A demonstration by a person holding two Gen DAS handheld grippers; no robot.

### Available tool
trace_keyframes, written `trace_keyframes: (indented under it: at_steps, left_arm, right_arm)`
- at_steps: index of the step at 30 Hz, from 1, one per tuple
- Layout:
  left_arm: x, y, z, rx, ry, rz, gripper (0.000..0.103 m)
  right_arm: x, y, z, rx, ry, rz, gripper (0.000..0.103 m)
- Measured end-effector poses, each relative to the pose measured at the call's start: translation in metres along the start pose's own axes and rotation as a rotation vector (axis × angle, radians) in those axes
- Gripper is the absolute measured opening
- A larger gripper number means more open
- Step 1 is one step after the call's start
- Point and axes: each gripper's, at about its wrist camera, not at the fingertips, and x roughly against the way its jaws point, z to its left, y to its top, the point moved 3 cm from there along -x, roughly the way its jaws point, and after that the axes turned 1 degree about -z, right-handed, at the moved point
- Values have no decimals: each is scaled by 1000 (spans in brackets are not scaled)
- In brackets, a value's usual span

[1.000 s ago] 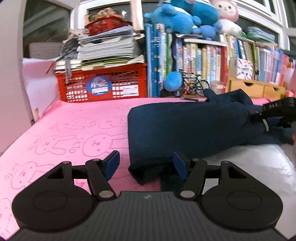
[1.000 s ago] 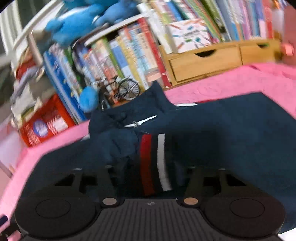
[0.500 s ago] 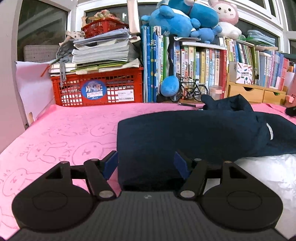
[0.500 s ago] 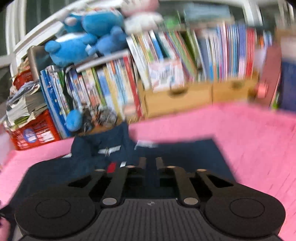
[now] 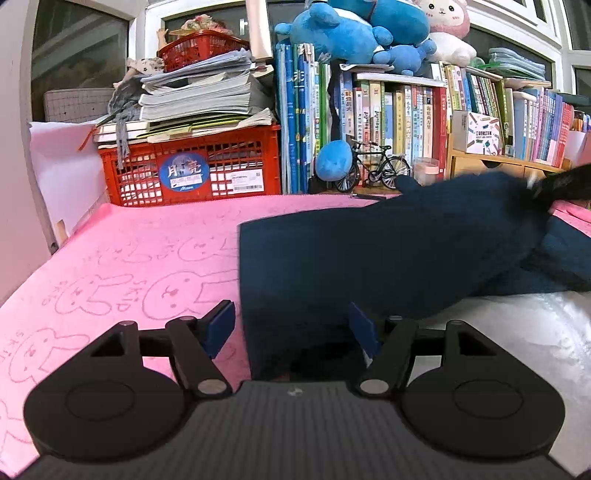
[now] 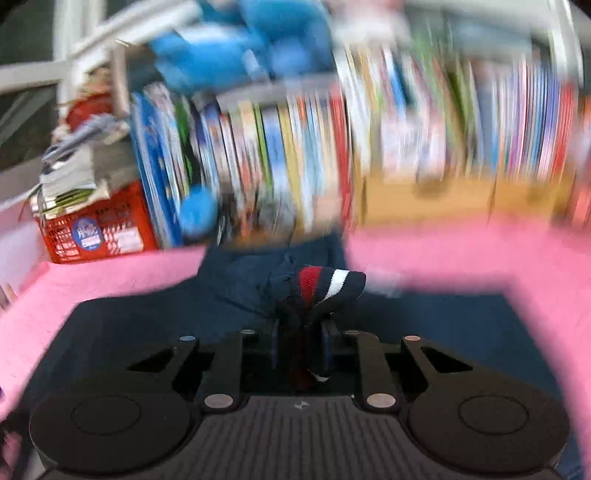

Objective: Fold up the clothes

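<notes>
A navy garment [image 5: 369, 254] lies on the pink bunny-print cloth [image 5: 129, 266]. My left gripper [image 5: 291, 328] is open, its blue pads on either side of the garment's near left edge without closing on it. In the blurred right wrist view my right gripper [image 6: 299, 343] is shut on the garment's red-and-white striped cuff [image 6: 325, 282] and holds it up above the rest of the navy garment [image 6: 147, 325]. The right gripper shows as a dark blur at the far right of the left wrist view [image 5: 561, 182].
A red crate [image 5: 188, 170] stacked with papers, a row of books [image 5: 388, 125], blue plush toys [image 5: 351, 33], a small model bicycle [image 5: 376, 170] and wooden drawers [image 5: 487, 166] line the back edge. White plastic sheeting [image 5: 517, 332] lies at front right.
My right gripper closed on the striped cuff and lifted it, swinging quickly. My left gripper stayed open and moved slightly closer over the garment's edge.
</notes>
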Motion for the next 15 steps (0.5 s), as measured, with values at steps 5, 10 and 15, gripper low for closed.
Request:
trace_keyframes:
  at_steps: [5,10,15]
  left_arm:
    - [-15,1,-14,-32,-9,19,73]
    - [-25,0,-22,-59,0,61,73]
    - [-31,-1,-12,-69,77,76,74]
  right_arm:
    - [41,14,-35,146,-155,-104,23]
    - [23,-16,-84,26,-189,48,24]
    - [-5,-57,-107,-71,-215,189,31]
